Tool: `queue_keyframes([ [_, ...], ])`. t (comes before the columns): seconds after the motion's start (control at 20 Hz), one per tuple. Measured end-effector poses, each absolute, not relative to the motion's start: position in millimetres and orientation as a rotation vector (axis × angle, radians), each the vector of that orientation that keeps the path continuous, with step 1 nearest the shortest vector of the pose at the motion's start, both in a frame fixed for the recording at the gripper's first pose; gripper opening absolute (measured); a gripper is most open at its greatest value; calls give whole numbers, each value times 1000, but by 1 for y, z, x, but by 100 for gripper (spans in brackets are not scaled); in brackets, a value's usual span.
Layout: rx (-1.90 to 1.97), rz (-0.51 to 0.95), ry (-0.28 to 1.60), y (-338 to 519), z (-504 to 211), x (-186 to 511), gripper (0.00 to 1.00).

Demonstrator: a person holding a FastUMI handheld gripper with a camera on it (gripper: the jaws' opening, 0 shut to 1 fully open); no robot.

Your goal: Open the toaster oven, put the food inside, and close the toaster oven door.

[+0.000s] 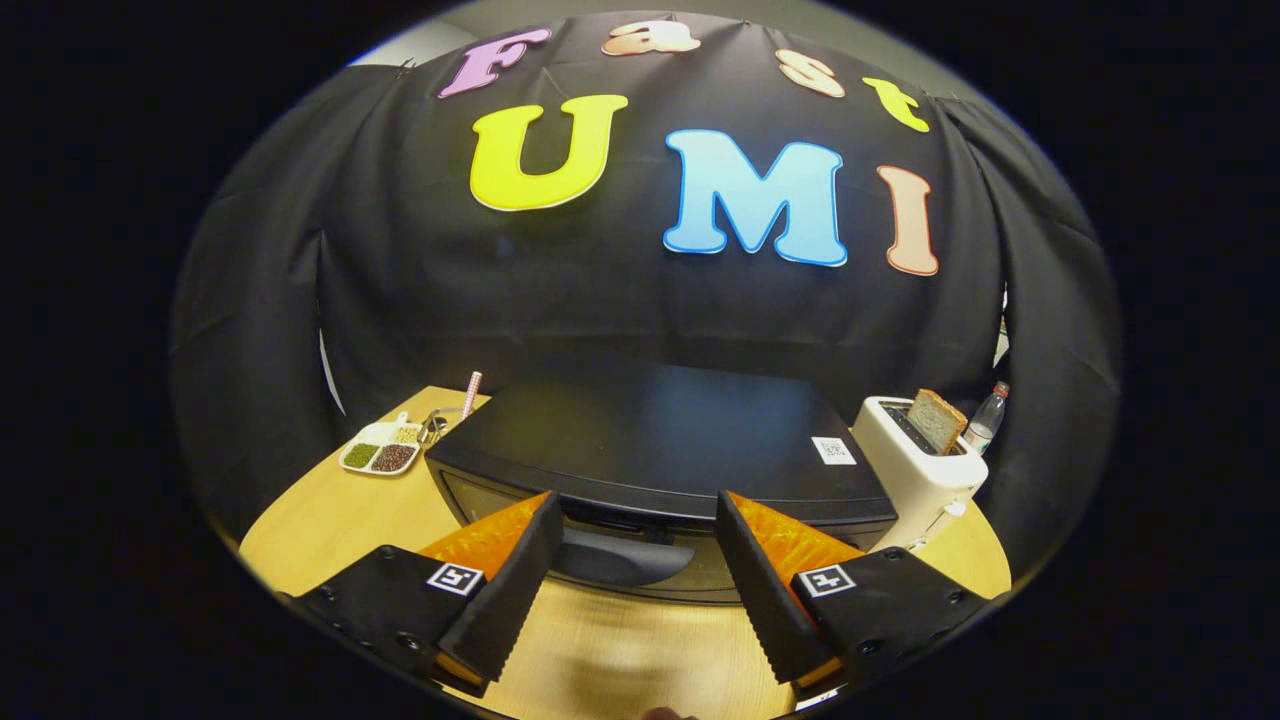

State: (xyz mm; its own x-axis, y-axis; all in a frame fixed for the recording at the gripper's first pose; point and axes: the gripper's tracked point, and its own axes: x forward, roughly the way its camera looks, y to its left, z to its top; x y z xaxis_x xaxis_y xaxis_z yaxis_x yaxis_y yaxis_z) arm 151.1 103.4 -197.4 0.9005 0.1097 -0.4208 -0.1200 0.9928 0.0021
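Observation:
The black toaster oven (660, 440) stands on the wooden table right ahead of me, seen from above and in front. Its door looks closed, and the dark door handle (612, 556) sits just ahead of the gap between my fingers. My gripper (638, 515) is open, its two black ridged fingers spread wide with nothing between them. One fingertip (548, 512) is left of the handle and the other is to its right. A slice of brown bread (937, 421) sticks up out of a white pop-up toaster (925, 470) to the right of the oven.
A white divided dish (380, 448) holding beans and grains lies on the table (330, 520) left of the oven, with a small striped stick (471, 393) behind it. A clear bottle (985, 417) stands behind the white toaster. Bare tabletop lies below my fingers.

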Motion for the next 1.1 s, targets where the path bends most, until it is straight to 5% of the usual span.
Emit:
queue_keyframes([
  [0.4, -13, 159, 416, 128, -210, 156, 96],
  [1.1, 49, -26, 457, 117, -216, 160, 98],
])
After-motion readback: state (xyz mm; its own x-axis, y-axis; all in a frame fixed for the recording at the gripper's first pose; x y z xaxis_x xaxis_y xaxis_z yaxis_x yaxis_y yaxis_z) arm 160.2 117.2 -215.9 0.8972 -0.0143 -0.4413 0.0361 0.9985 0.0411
